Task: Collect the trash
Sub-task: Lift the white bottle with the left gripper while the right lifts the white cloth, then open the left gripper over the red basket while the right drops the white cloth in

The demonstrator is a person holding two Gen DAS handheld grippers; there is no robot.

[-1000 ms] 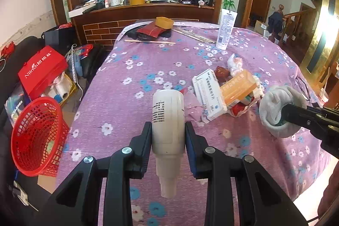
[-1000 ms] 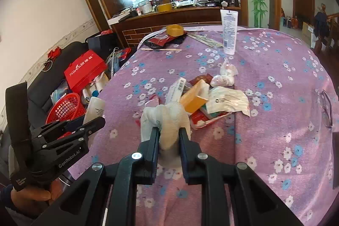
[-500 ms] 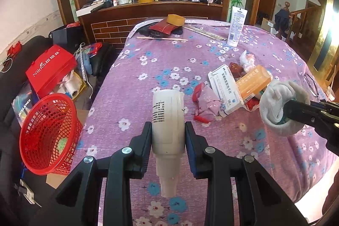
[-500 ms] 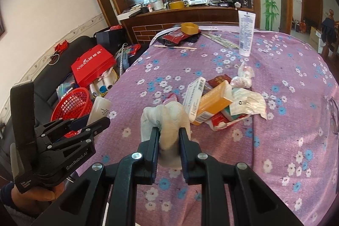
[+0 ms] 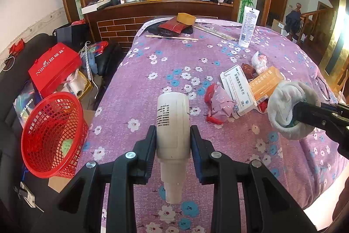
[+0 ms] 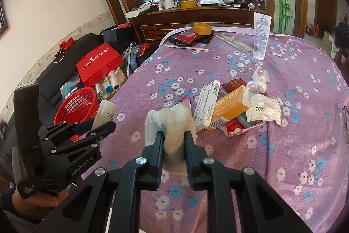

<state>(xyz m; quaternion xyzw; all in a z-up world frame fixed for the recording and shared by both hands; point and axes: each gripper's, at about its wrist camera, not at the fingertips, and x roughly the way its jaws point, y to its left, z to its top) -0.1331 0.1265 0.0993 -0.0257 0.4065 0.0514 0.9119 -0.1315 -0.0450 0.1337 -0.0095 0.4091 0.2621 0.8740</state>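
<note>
Downward, both claws (image 5: 173, 141) (image 6: 174, 145) loaded.

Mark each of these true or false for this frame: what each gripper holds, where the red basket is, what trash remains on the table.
1. The left gripper is clamped on a white bottle. True.
2. The right gripper is empty. False: it pinches a wad of white cloth.
3. The red basket sits on the table. False: it is off the table's left edge, lower down.
4. An orange box lies in the trash pile on the purple floral tablecloth. True.
5. The white tube at the far end lies flat. False: it stands upright.
</note>
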